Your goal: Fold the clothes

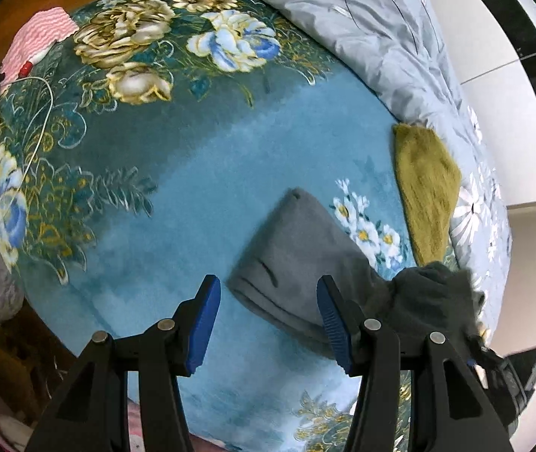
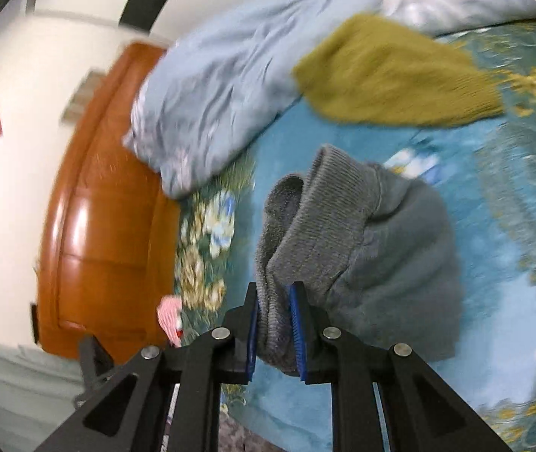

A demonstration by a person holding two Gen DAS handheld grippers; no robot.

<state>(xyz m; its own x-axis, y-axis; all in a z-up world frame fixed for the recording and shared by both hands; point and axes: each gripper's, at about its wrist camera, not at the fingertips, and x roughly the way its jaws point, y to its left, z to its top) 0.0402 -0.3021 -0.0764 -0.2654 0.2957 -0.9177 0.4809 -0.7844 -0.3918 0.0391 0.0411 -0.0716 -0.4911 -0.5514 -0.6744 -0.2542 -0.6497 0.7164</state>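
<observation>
Left wrist view. I am looking down on a teal plush blanket with a gold and blue flower print (image 1: 200, 173), which is covering the bed. My left gripper (image 1: 268, 324) is hovering over it with its blue-padded fingers (image 1: 204, 324) spread apart and nothing between them. A grey knitted garment (image 1: 290, 256) is lying on the blanket just past the fingers, its near end running behind the right-hand finger and bunching darker at the lower right, where part of the other black tool is showing. An olive-green knitted garment (image 1: 426, 192) is lying beyond it, flat, against the edge of a crumpled pale grey-blue quilt with white flowers (image 1: 373, 37). A pink-and-white striped cloth (image 1: 38, 37) is sitting at the far left corner, with a thin white cord (image 1: 42, 120) trailing near it.

Right wrist view (badly smeared by motion). My right gripper (image 2: 275, 331) is pinching the ribbed hem of the grey garment (image 2: 381, 256) between its blue pads (image 2: 298, 335), which are pressed close on the fabric. The rest of the garment is hanging and draping away over the blanket (image 2: 494, 226). The olive garment (image 2: 392, 79) is lying beyond, beside the quilt (image 2: 211, 105). An orange-brown glossy wooden bed board (image 2: 106, 241) is standing at the left against a white wall (image 2: 23, 94).
</observation>
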